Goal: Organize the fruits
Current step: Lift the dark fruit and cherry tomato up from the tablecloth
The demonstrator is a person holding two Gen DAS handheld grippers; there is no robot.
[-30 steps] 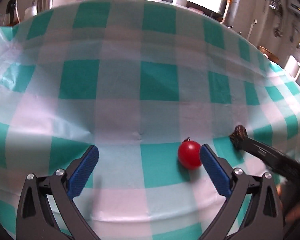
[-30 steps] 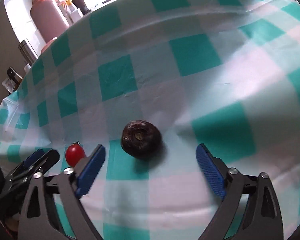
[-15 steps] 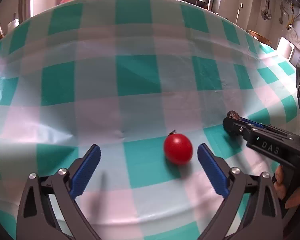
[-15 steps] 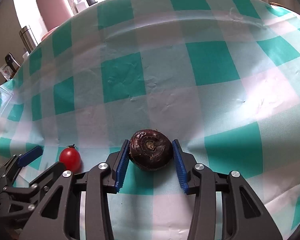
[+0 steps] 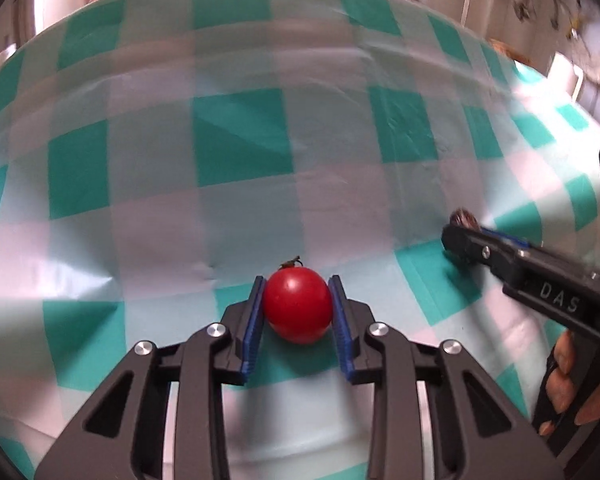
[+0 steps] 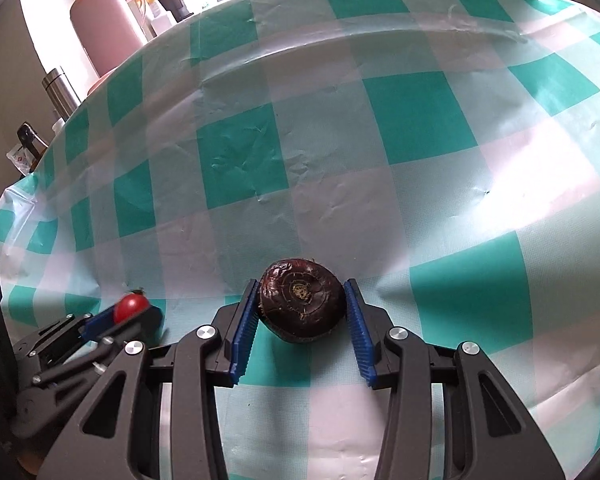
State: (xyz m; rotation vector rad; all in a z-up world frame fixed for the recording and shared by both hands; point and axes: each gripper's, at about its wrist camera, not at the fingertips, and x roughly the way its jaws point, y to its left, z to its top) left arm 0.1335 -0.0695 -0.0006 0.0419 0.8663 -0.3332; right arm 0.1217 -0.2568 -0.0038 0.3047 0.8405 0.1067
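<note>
tomato [image 5: 297, 305]: small, red, glossy, stem up, on bench
dark fruit [image 6: 302, 301]: round, wrinkled, purple-brown, on bench, near tomato

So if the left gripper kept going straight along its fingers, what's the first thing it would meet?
The left gripper is shut on the cherry tomato; beyond it lies only the checked tablecloth, probably met first.

A table under a teal-and-white checked plastic tablecloth [image 6: 412, 120], creased and glossy, fills both views. Near its front edge sit 2 things: a red cherry tomato [image 5: 298, 306] on a teal square, stem pointing far, and to its right, close by, a dark brown water chestnut [image 6: 302, 306] straddling a teal and a pale square. Beyond them, only cloth.
</note>
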